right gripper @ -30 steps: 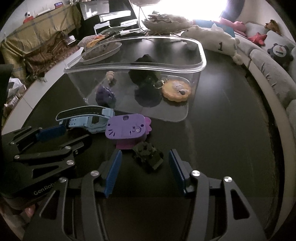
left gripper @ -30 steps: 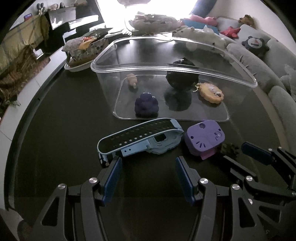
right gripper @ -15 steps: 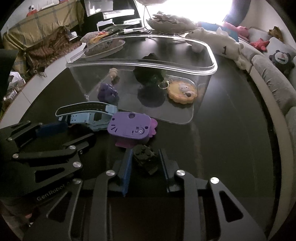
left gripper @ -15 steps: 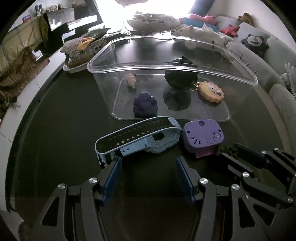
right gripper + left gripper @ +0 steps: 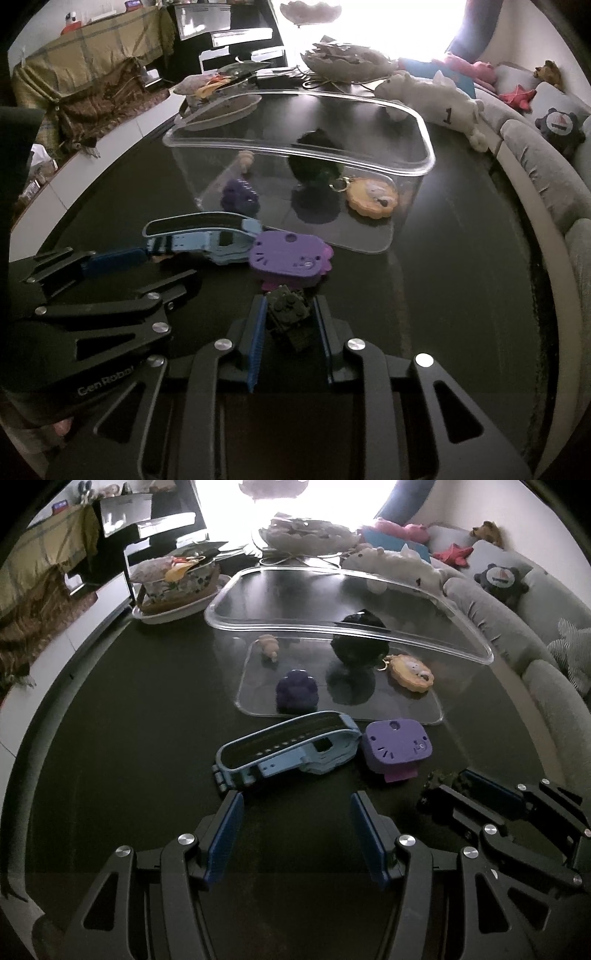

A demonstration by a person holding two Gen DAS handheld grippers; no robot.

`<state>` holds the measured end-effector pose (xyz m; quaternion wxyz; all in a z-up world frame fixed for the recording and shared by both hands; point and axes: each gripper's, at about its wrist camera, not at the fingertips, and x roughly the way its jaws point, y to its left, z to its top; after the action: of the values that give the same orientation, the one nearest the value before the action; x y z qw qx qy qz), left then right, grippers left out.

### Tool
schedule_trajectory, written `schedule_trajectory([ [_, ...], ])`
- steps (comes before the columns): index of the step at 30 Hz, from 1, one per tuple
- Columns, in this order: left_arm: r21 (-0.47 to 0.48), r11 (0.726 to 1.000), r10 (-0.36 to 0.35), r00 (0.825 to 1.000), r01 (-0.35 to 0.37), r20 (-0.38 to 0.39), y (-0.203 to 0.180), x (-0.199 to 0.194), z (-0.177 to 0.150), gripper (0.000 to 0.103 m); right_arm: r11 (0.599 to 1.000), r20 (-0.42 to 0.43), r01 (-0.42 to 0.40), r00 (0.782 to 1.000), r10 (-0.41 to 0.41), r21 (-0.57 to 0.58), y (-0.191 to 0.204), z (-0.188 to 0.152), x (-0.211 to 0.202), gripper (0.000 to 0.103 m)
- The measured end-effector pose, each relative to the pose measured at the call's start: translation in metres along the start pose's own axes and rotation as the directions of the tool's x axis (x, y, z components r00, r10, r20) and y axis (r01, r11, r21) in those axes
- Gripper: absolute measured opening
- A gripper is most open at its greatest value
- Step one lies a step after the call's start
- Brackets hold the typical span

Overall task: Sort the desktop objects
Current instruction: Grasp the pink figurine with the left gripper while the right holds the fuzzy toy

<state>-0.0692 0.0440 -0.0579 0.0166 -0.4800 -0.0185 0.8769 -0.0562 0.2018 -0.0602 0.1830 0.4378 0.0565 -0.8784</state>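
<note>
Dark table [image 5: 140, 709]: bin [image 5: 461, 642], watch [image 5: 288, 749], perhaps toys.

Right gripper [image 5: 289, 318] clamps a small dark toy [image 5: 287, 309] above the table [image 5: 461, 258].

Dark glossy round worktop [image 5: 461, 258]. Grey curved fabric sofa [image 5: 532, 653] along its right edge, scattered with soft toys: long white plush animal marked with a number [image 5: 436, 99], pink plush [image 5: 399, 530], red star-shaped plush [image 5: 517, 96], dark round cushion with a sailboat picture [image 5: 498, 578]. Pale shell-shaped dish [image 5: 343, 59] at the far side, before a glaring window. Olive checked cloth [image 5: 92, 48] draped over furniture, far left.
</note>
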Motion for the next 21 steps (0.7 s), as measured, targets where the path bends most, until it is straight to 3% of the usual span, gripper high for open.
schedule_trajectory([
  [8,0.044,0.998,-0.053,0.999,0.052,0.012,0.027,-0.011,0.012,0.056,0.998,0.020,-0.054,0.998,0.053,0.016,0.021,0.013,-0.004,0.022],
  [21,0.051,0.998,-0.037,0.999,0.038,-0.010,0.045,-0.009,0.005,0.056,0.996,-0.015,-0.088,0.996,0.088,0.007,0.041,0.009,0.004,0.022],
])
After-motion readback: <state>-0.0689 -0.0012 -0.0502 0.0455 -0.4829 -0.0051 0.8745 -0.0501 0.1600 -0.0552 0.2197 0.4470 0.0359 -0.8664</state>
